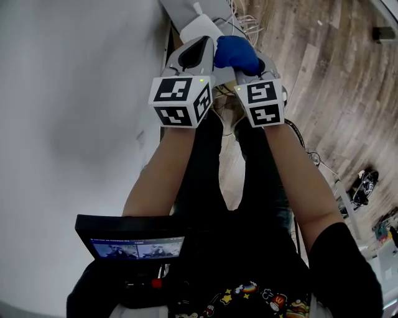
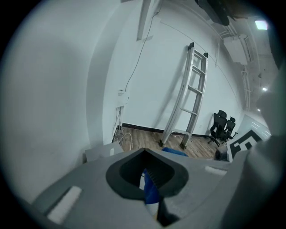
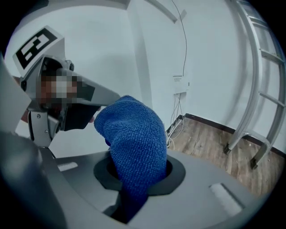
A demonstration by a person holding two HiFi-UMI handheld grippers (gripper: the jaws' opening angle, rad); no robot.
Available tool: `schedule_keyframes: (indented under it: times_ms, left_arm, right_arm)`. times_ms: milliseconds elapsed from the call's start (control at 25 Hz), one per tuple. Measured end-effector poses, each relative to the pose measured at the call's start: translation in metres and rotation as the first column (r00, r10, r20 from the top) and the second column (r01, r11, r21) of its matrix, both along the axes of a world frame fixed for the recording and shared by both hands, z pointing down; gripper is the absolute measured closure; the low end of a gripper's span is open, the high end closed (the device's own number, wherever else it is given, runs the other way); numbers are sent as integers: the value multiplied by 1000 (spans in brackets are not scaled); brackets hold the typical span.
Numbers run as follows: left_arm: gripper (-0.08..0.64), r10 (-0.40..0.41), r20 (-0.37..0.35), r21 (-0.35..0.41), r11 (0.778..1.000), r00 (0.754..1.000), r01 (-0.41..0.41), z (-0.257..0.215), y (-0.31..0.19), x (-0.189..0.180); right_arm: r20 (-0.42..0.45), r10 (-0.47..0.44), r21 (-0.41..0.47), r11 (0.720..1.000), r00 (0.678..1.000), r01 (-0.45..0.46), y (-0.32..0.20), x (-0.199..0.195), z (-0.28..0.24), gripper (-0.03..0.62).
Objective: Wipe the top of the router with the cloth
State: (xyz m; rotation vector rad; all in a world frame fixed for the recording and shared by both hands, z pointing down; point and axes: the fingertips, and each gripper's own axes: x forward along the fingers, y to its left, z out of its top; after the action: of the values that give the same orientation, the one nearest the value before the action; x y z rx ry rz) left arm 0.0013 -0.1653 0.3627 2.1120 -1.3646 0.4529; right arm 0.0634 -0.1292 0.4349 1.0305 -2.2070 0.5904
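White walls meet a wood-plank floor (image 1: 323, 81) here, and I stand close to the wall, looking steeply down over both arms. My right claw (image 3: 136, 174) is clamped on the blue cloth (image 3: 134, 134). The jaws pinch its lower part, and the rest bulges up and forward out of the hollow between them in a thick fold. My left claw (image 2: 144, 154) has its jaws drawn together at the tips. A sliver of blue and white shows in the narrow slit behind them, and I cannot tell whether it is pinched there or only seen through the gap. I hold the two claws side by side, with the cloth's bulge just beside the left one's tip in the head view. Each carries a marker cube (image 1: 181, 99) ahead of my bare forearms. Just past the tips lies the white router (image 1: 199, 29), on a grey counter (image 1: 177, 9) set against the wall. I cannot tell whether the cloth touches the router. White cables (image 1: 241, 22) tangle on the floor beside it. Farther off, a metal ladder (image 2: 190, 94) leans on the far wall, with black office chairs (image 2: 225, 126) to its right. A small screen (image 1: 134, 245) sits at my chest.
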Motion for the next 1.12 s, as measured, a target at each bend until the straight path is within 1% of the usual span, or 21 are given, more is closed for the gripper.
schedule_keyframes:
  times_ms: [120, 200, 240, 360, 480, 640, 760, 840, 1000, 1120]
  left_arm:
    - [558, -17, -3, 21, 1000, 1000, 17, -7, -5, -9]
    - [558, -23, -16, 40, 999, 1000, 23, 2, -15, -17]
    - [558, -31, -23, 38, 999, 999, 32, 11, -17, -23]
    - [558, -48, -33, -7, 999, 998, 47, 38, -19, -46]
    - [558, -22, -38, -20, 1000, 999, 21, 61, -38, -67]
    - [558, 13, -43, -17, 1000, 999, -13, 100, -60, -88]
    - [558, 9, -68, -21, 1000, 998, -11, 112, -76, -92]
    - [558, 0, -92, -24, 1000, 996, -3, 121, -78, -95]
    - [558, -22, -124, -30, 999, 992, 18, 129, -78, -101]
    - [558, -22, -131, -46, 999, 991, 16, 124, -72, -99]
  right_arm:
    - [-2, -31, 39, 999, 1000, 31, -12, -11, -19, 494]
    - [-15, -44, 76, 996, 999, 45, -25, -21, -19, 494]
    - [-22, -56, 83, 995, 998, 57, -28, -27, -14, 494]
    - [-22, -86, 55, 995, 996, 87, -32, -48, 7, 494]
    - [-26, -119, 42, 992, 993, 120, -60, -69, 29, 494]
    - [-50, -171, -3, 985, 984, 171, -96, -97, 76, 494]
    - [-69, -205, -83, 977, 976, 199, -113, -106, 101, 494]
    - [-87, -228, -137, 967, 970, 215, -111, -109, 115, 494]
    - [-115, -242, -190, 957, 963, 218, -110, -111, 124, 494]
    - [-122, -232, -194, 959, 965, 206, -110, -107, 121, 494]
